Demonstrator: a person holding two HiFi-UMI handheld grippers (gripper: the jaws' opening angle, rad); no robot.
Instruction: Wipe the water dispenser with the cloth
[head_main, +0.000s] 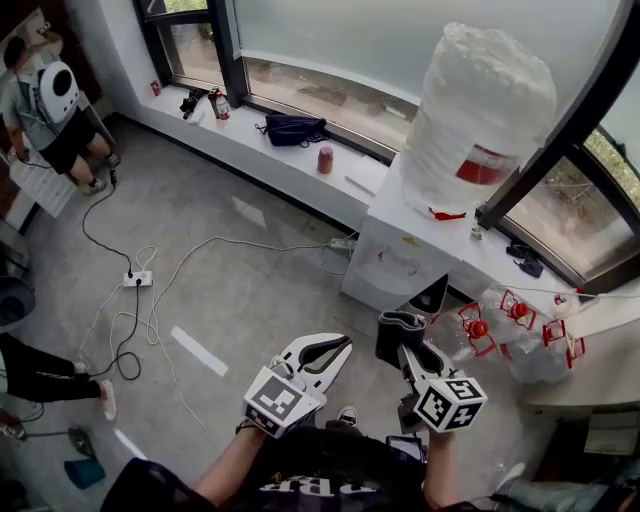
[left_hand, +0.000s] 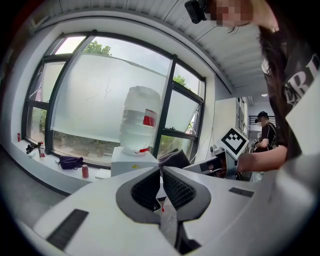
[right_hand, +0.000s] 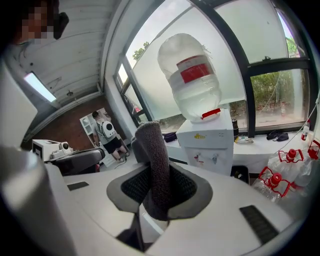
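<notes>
The room had a grey floor (head_main: 240, 290) strewn with white cables running to a power strip (head_main: 137, 279); a long white sill (head_main: 250, 145) ran under the dark-framed windows, carrying a dark bag (head_main: 292, 128) and a red can (head_main: 325, 160). The water dispenser (head_main: 400, 255), a white cabinet, stood against the sill with a large clear bottle (head_main: 480, 110) upended on top; empty bottles with red caps (head_main: 510, 330) lay heaped on its right. A person (head_main: 50, 110) stood far off in the left corner.

Both grippers were held low in front of the wearer, pointing towards the dispenser and well short of it. The left gripper (left_hand: 161, 169) had its jaws pressed together at the tips with nothing between them; the right gripper (right_hand: 155, 175), just beside it, had its jaws clamped on the cloth (right_hand: 152, 150), a dark grey roll standing up past the pads, apart from the dispenser.
</notes>
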